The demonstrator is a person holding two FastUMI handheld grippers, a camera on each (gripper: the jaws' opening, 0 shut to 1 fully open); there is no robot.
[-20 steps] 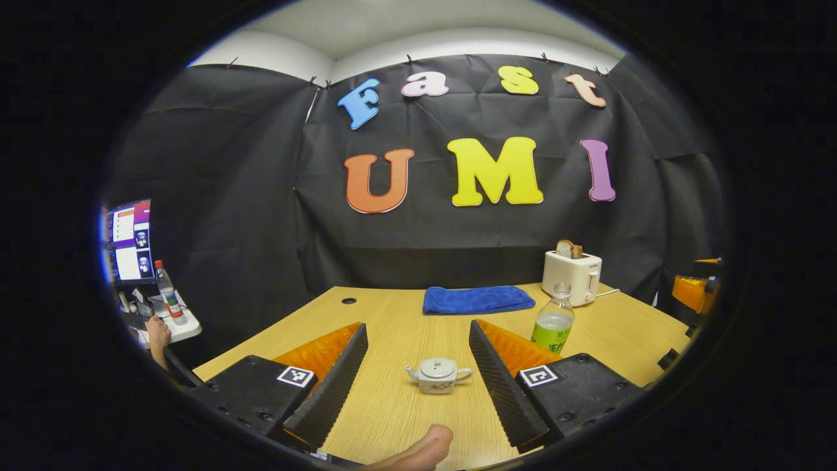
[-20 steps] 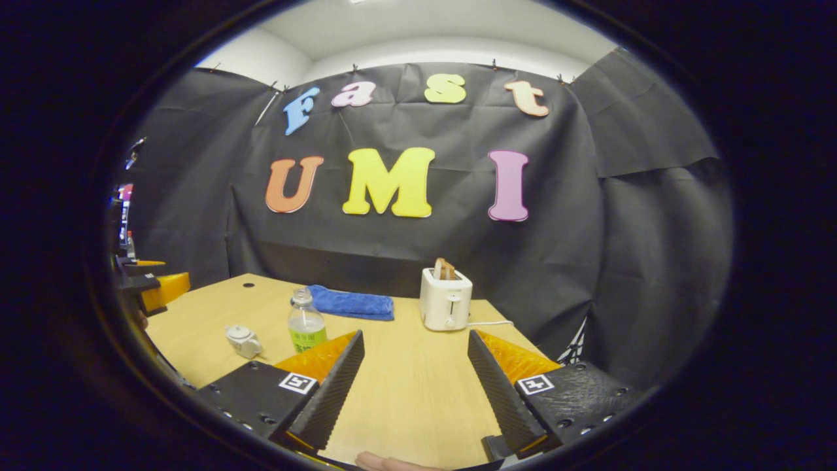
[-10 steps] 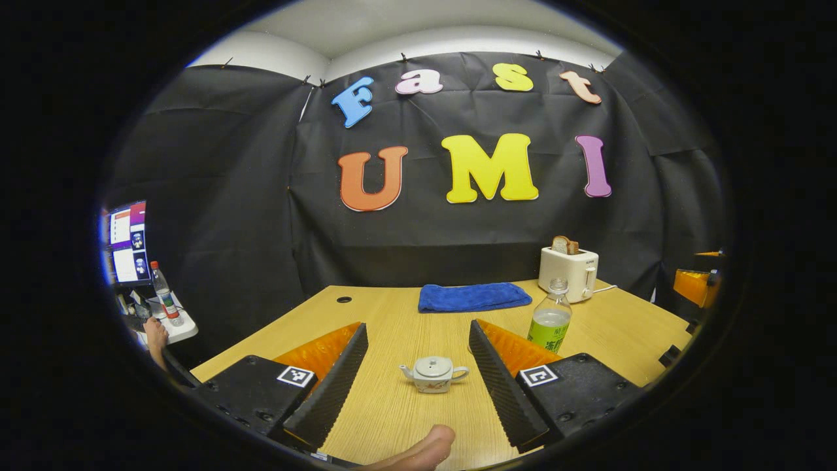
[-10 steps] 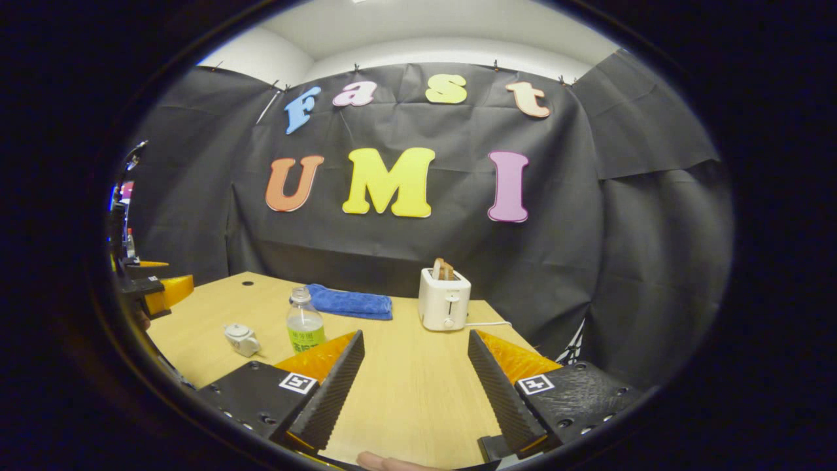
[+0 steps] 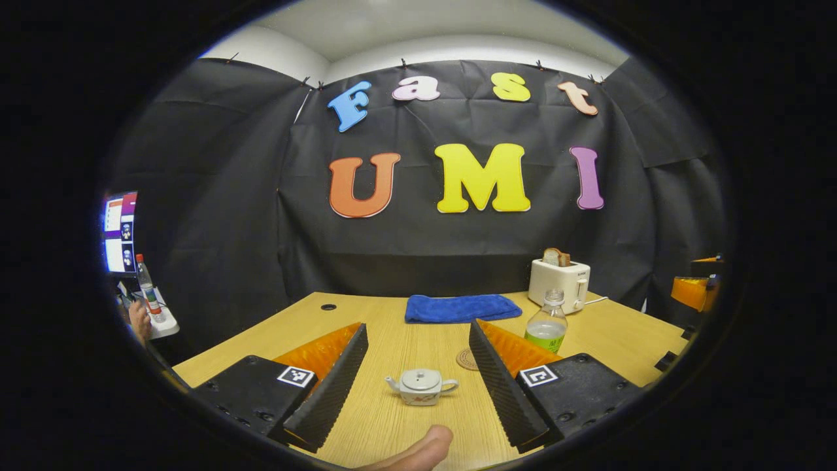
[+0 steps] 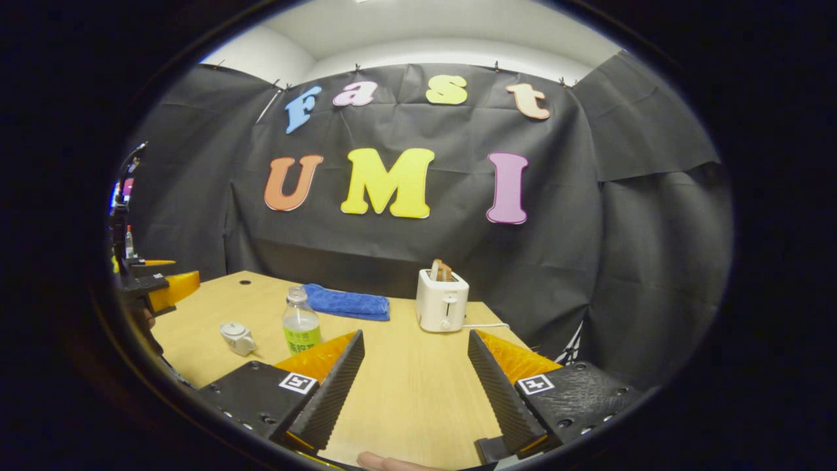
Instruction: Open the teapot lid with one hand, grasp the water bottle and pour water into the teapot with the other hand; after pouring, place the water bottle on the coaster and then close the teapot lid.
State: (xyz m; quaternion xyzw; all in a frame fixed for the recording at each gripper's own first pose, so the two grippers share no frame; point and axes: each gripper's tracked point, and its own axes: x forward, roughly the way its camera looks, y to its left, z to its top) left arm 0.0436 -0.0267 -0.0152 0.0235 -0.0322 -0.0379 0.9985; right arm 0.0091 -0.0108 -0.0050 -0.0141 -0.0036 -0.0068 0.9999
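A small white teapot (image 5: 420, 387) with its lid on stands on the wooden table (image 5: 405, 340), straight ahead between the spread fingers of my open left gripper (image 5: 418, 379). Behind it lies a round brown coaster (image 5: 467, 360), half hidden by a finger. The clear water bottle (image 5: 546, 324) with a green label stands upright to the right. In the right gripper view the bottle (image 6: 300, 323) and the teapot (image 6: 237, 338) sit far left of my open right gripper (image 6: 413, 383), which holds nothing. The left gripper (image 6: 157, 291) shows at the left edge there.
A folded blue towel (image 5: 460, 307) lies at the table's back. A white toaster (image 5: 558, 281) holding bread stands at the back right, its cord trailing right. The right gripper (image 5: 696, 291) pokes in at the right edge. A side desk (image 5: 157, 320) with a monitor and a bottle is left.
The left gripper has drawn back and risen a little, so the teapot sits lower between its fingers and the coaster has come into sight. The right gripper has barely shifted.
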